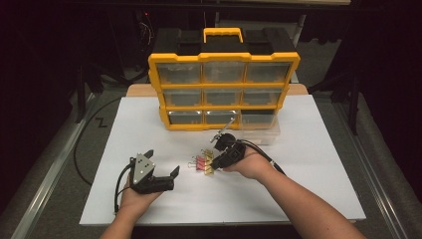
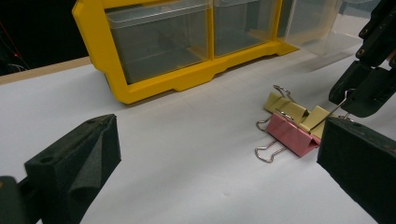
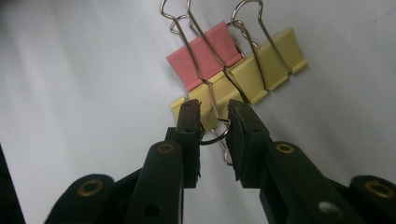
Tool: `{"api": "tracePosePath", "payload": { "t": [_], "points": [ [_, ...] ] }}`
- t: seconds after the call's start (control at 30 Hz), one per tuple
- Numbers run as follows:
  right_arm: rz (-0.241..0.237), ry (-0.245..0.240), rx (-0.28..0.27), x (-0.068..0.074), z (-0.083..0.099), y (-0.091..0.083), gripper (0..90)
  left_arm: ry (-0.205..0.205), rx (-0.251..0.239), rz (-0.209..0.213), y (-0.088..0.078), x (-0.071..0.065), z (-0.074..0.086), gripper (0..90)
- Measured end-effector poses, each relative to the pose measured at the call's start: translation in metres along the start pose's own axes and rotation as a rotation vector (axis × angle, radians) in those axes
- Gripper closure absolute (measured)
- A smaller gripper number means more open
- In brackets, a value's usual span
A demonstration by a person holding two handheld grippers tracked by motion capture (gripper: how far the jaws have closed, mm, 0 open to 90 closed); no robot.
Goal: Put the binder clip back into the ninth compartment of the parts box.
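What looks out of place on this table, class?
One clear drawer has been pulled out of the yellow organiser and sits on the table at its lower right, leaving that slot empty. Three binder clips lie loose in a small huddle on the white board.

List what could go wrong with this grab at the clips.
1. The right gripper straddles only a thin wire handle of the near yellow clip, so the wire may slip out or the clip may swing.
2. That clip touches the pink clip and the other yellow clip; lifting may drag them along.
3. The left gripper rests open, apart from the clips, unable to steady them.
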State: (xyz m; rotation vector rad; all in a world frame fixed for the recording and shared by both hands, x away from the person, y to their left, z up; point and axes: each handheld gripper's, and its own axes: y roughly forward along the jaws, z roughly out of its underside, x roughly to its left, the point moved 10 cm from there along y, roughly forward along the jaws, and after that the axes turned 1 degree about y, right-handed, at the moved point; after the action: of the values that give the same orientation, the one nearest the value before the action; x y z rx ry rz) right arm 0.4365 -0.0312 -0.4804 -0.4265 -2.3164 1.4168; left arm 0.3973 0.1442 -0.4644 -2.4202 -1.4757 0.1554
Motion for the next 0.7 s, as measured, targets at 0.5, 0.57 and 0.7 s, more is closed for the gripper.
{"api": "tracePosePath", "payload": {
  "t": [0.5, 0.57, 0.7],
  "points": [
    [-0.063, 0.006, -0.004, 0.012, 0.002, -0.011, 89.3, 0.006, 0.001, 0.0, 0.0, -0.001, 0.0, 0.3],
    [-0.065, -0.001, -0.006, 0.014, 0.002, -0.014, 90.0, 0.006, 0.001, 0.0, 0.0, -0.001, 0.0, 0.3],
    [-0.051, -0.026, 0.009, 0.013, 0.006, -0.017, 90.0, 0.006, 0.0, 0.0, 0.0, 0.0, 0.0, 0.3]
  ]
}}
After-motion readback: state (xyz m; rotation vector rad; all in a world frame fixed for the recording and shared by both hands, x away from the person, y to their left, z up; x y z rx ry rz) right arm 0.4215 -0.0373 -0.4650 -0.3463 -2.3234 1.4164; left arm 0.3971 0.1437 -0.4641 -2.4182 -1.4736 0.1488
